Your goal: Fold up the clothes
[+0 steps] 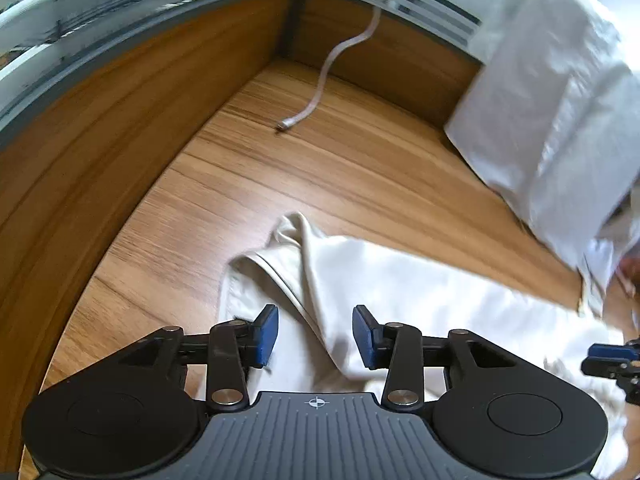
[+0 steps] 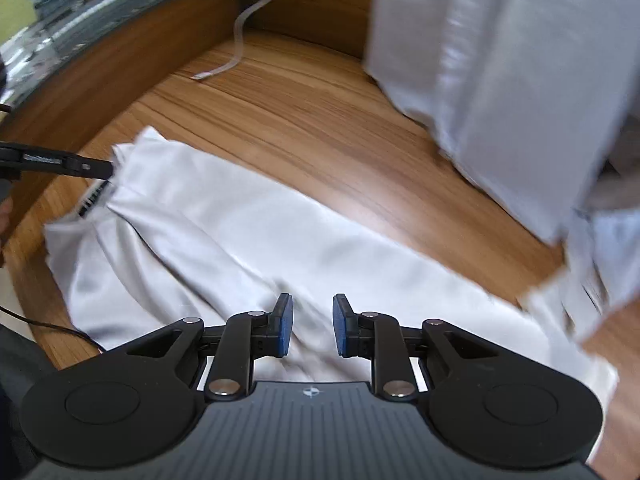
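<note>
Smoothing is probably what's needed first: the cream garment (image 1: 400, 280) is spread long across the middle of the wooden table (image 1: 260, 160), soft and rumpled at its left end. Both the left gripper (image 1: 315, 334) and right gripper (image 2: 312, 326) are held parted above it, nothing pinched. Hems should be matched before creasing.

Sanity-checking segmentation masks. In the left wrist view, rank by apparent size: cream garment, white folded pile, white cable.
1. cream garment and white folded pile: look alike in area; the garment lies nearer the camera and both are cut off, so unranked.
2. white cable: clearly smallest.
</note>
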{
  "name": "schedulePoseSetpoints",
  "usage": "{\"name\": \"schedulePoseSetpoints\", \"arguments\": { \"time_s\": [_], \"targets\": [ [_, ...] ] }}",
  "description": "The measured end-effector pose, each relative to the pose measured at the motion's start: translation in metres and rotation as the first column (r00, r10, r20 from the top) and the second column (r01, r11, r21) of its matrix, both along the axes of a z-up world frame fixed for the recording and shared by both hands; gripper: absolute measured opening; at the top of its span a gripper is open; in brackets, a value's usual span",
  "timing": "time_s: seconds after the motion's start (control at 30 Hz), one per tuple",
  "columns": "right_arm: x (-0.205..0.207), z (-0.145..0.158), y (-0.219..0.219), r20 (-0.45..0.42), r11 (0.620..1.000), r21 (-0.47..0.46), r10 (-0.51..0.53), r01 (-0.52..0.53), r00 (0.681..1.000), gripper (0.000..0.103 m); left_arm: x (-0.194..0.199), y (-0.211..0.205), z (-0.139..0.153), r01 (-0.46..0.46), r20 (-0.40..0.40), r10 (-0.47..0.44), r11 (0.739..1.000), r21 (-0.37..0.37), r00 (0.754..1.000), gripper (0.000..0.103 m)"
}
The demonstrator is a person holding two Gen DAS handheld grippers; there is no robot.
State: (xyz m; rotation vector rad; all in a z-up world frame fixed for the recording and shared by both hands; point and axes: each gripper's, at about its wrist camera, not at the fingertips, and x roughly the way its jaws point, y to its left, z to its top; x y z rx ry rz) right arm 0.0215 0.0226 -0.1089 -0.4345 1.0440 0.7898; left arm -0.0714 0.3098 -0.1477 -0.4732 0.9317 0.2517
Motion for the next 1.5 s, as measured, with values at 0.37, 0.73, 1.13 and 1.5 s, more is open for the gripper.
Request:
{"name": "schedulePoseSetpoints", "arguments": {
  "time_s": [0.37,0.73,1.13,1.5],
  "targets": [
    [-0.04,-0.024,-0.134,0.032,0.919,-0.036,-0.392,0.393,0.92,0.028,-0.016,-0.027,-0.007,0.1,-0.08,-0.096,0.994,0.051,0.992,0.05],
    [-0.025,-0.035,-0.24,0.104,0.803,-0.04,-0.588,0.594,0.802,0.035,-0.001,-0.075,0.017,0.227,-0.06,-0.22,0.962,0.152,0.974,0.057],
    [0.023,-0.055,-0.263,0.141,0.957,-0.163,-0.219,0.241,0.965,0.045,0.028,-0.168,0.02,0.31,-0.116,-0.29,0.923,0.227,0.95,0.06],
    [0.035,-0.047,-0.274,0.238,0.972,-0.234,0.065,-0.008,0.969,0.004,0.032,-0.2,0.037,0.105,-0.078,-0.086,0.955,0.279,0.993,0.06]
  ]
}}
